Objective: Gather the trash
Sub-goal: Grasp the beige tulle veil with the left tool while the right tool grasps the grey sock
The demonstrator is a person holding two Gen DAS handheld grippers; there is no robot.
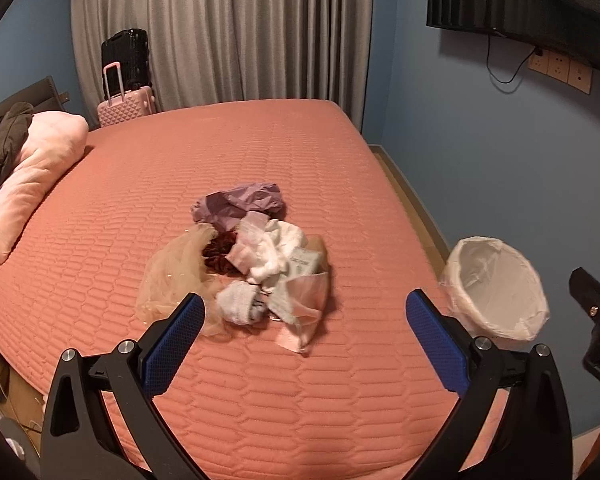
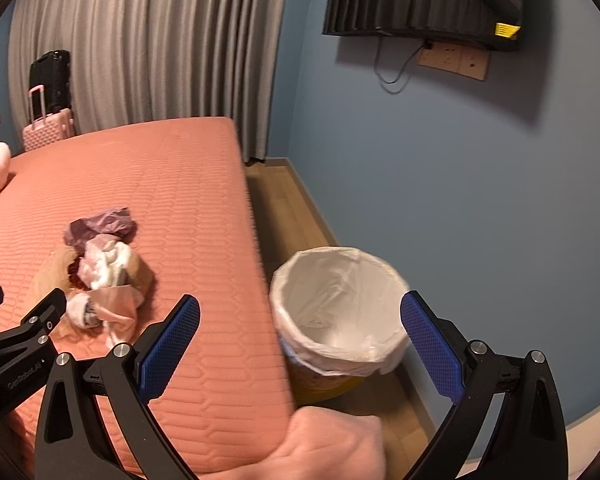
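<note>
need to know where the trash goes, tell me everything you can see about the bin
The bin is a round, open-topped bucket standing upright on the wooden floor, close beside the edge of the pink bed; whether they touch is unclear. A thin, crinkled white plastic liner is folded over its rim, and yellow wall shows below the liner. Nothing can be seen inside but the liner. The open right gripper frames it without touching it.

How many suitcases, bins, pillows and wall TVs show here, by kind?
Suitcases: 2, a black suitcase and a pink suitcase
Bins: 1, the bin
Pillows: 1, the pillow
TVs: 1, the TV
Total: 5
</note>
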